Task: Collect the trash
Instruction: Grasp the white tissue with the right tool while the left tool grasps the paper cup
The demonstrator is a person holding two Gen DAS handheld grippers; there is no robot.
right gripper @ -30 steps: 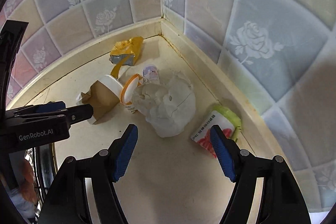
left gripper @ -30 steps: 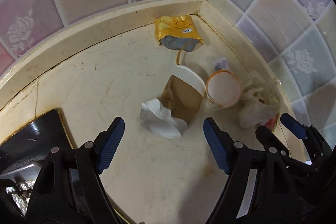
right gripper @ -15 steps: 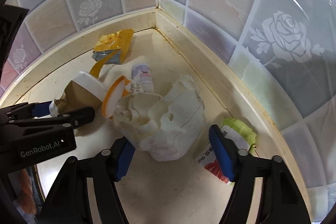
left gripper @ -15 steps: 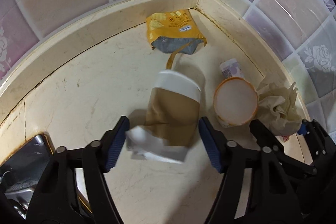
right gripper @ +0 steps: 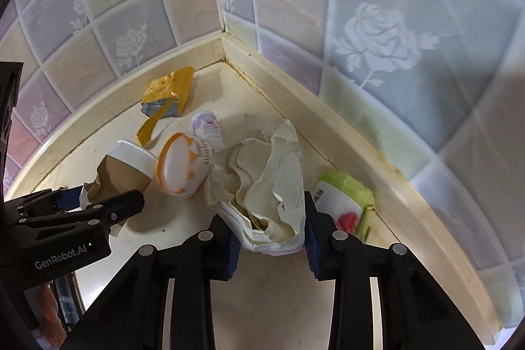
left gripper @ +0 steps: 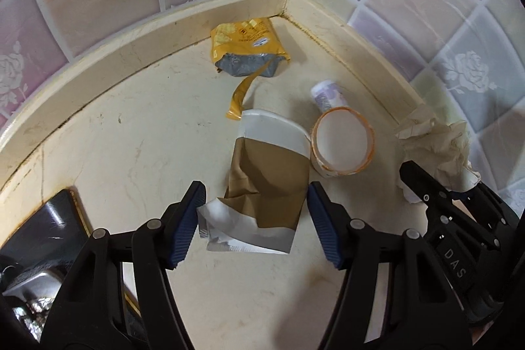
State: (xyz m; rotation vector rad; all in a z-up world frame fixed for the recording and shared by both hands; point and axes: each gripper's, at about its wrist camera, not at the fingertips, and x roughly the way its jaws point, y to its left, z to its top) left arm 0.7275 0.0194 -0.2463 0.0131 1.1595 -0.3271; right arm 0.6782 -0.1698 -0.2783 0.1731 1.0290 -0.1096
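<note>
A crushed brown-and-white paper cup lies on the cream counter. My left gripper straddles it, its jaws closing, and both blue pads touch the cup's sides. In the right wrist view the same cup sits between the left gripper's fingers. A crumpled cream paper wad is squeezed between the closing pads of my right gripper. From the left wrist view the wad shows at the far right, with the right gripper on it.
A yellow snack packet lies in the tiled corner. Between cup and wad are a white tub with an orange rim and a small white-purple bottle. A green-and-white packet rests by the right wall ledge. A black sink edge is at lower left.
Both grippers moved in toward the corner. The left now has the paper cup between its narrowed jaws. The right closed from wide open onto the paper wad.
</note>
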